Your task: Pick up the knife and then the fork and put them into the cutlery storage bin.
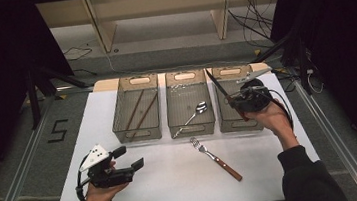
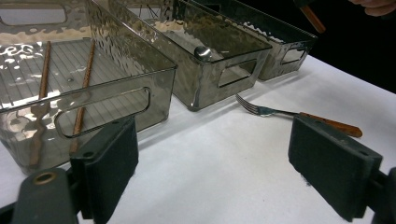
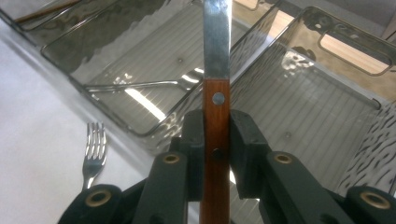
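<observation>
Right gripper (image 3: 216, 149) clamped on wooden-handled steel knife (image 3: 216, 70) over right clear plastic bin (image 1: 229, 121); left gripper (image 2: 212, 163) jaws apart, near-left.

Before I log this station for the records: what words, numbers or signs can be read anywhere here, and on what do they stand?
"5": a large black figure marked on the grey floor left of the white table, at in the high view.
No lettering shows on the three clear bins, the fork, the spoon, the knife or the grippers.
</observation>
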### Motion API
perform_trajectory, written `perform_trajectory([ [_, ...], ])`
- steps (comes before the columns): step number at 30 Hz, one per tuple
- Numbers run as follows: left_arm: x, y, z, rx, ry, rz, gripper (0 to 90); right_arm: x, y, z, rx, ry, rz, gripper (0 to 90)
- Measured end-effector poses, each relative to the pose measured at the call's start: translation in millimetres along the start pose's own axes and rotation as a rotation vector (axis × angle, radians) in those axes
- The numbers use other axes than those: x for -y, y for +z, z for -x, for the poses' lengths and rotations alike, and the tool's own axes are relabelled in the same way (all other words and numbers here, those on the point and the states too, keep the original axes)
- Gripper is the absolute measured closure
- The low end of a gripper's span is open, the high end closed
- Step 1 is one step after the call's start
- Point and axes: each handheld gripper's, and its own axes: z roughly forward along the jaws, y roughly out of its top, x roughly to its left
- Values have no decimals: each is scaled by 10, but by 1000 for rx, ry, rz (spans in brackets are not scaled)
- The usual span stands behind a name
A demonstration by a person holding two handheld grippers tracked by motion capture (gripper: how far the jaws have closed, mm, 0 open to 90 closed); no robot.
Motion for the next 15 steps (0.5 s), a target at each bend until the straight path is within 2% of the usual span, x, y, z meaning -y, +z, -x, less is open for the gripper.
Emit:
perform_trajectory([
  [10,-2,4,5,1,5,-1,156,-41,125,178,33,79,5,773],
  [15,-3,2,8,0,7,2,156,-49,185,215,42,108,2,773],
])
